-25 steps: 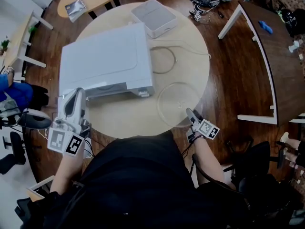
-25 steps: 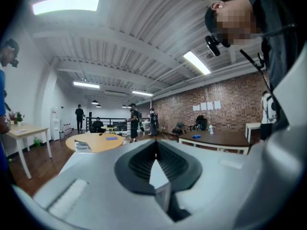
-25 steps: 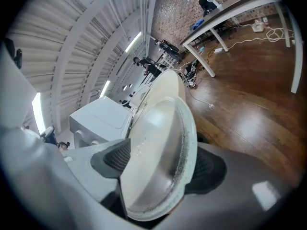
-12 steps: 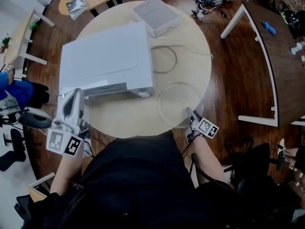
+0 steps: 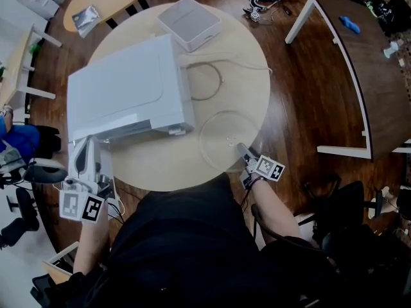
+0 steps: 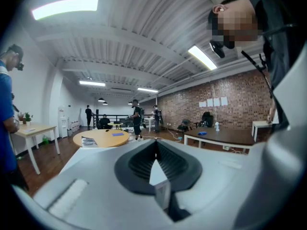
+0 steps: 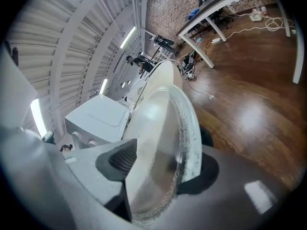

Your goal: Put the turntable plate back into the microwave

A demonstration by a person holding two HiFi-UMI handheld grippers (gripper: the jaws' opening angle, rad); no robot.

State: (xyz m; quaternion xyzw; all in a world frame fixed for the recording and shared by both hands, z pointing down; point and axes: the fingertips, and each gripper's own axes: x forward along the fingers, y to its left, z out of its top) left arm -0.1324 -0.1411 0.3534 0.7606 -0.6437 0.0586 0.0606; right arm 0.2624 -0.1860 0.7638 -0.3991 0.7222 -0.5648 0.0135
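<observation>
Both low at the round table's (image 5: 250, 56) near edge: with the right gripper (image 5: 242, 149), jaws just closing, pinches the near rim of the glass turntable plate (image 5: 225, 136) lying flat beside the microwave (image 5: 122, 88); on the left gripper (image 5: 83, 145), shows jaws pressed together, empty.

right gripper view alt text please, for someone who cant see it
A glass plate seen edge-on fills the gap between the jaws of the right gripper, which have just been closing on its rim. Behind it stands a white microwave on a round table, with a wood floor to the right.
</observation>
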